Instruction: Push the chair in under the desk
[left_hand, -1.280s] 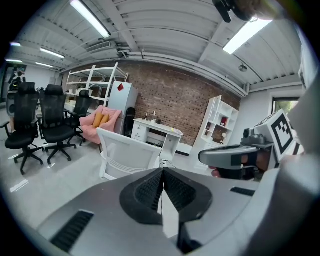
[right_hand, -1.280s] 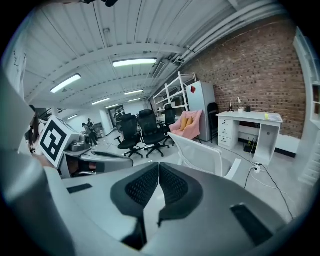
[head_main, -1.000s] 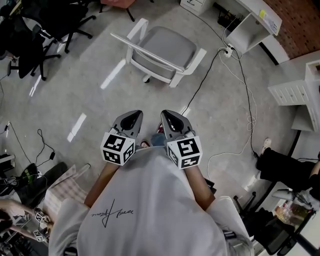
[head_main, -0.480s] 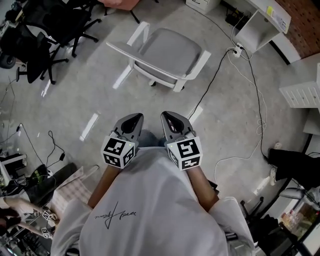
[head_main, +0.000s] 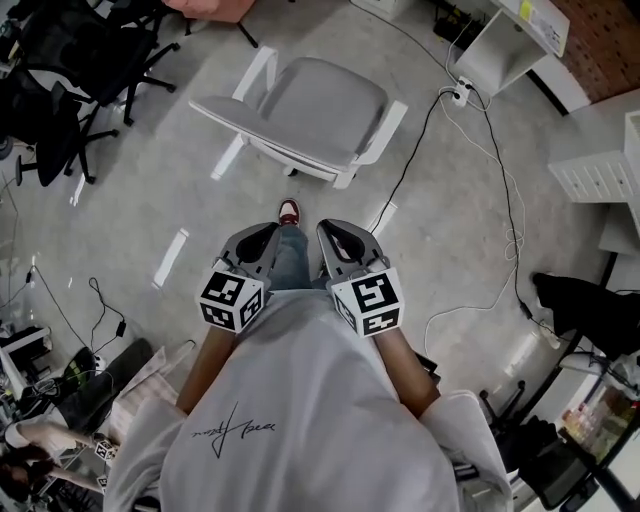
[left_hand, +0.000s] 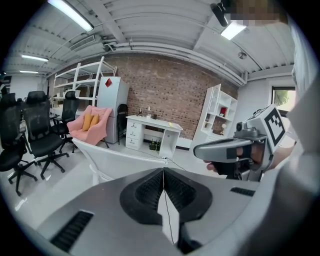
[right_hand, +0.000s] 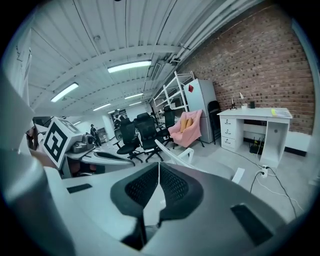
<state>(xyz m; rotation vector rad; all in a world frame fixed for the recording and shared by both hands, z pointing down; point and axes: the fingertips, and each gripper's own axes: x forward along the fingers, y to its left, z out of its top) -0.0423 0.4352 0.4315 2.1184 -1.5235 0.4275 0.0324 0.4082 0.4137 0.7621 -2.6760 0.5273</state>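
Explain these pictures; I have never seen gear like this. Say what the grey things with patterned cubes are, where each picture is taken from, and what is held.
No robot here: a person holds a left gripper and a right gripper, hand tools with two jaws each; the cubes are part of them. The top-down picture comes from a camera on the person's head; the other two from cameras riding on each gripper, looking along its jaws. Both pairs of jaws are shut and hold nothing. Ahead on the floor stands a grey-and-white chair, untouched; the white desk stands beyond it.
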